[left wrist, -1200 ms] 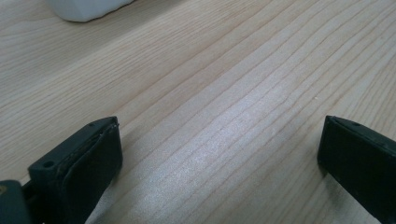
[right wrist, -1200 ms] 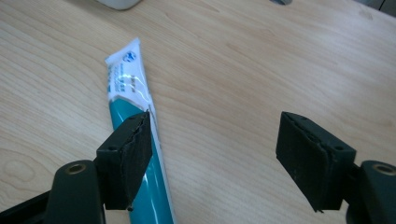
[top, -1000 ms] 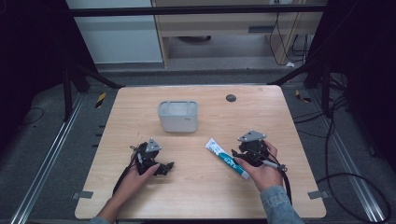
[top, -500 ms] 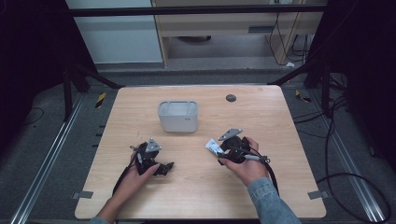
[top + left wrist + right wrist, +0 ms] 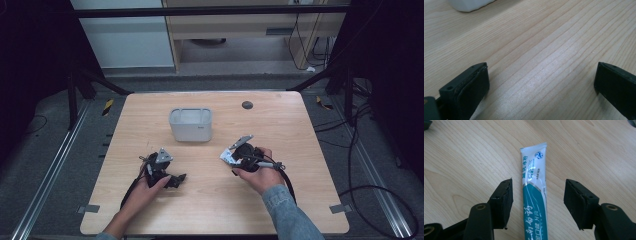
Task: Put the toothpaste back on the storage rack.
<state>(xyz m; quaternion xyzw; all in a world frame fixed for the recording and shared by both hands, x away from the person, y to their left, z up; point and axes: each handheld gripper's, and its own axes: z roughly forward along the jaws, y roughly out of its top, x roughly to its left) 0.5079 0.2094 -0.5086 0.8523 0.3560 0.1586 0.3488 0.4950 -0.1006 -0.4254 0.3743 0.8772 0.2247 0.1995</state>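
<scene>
Right hand-held gripper (image 5: 537,205): jaws apart, straddling toothpaste tube (image 5: 534,192) flat on surface (image 5: 300,200); off-centre closing may skid it. Left hand-held gripper (image 5: 541,87): apart, empty.

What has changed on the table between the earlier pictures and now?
The right gripper moved left, over the toothpaste tube. Its open fingers now straddle the tube, which lies flat on the table and is not yet gripped. The tube itself seems not to have moved. The left gripper, open near the front edge, and the grey container stayed as they were.
</scene>
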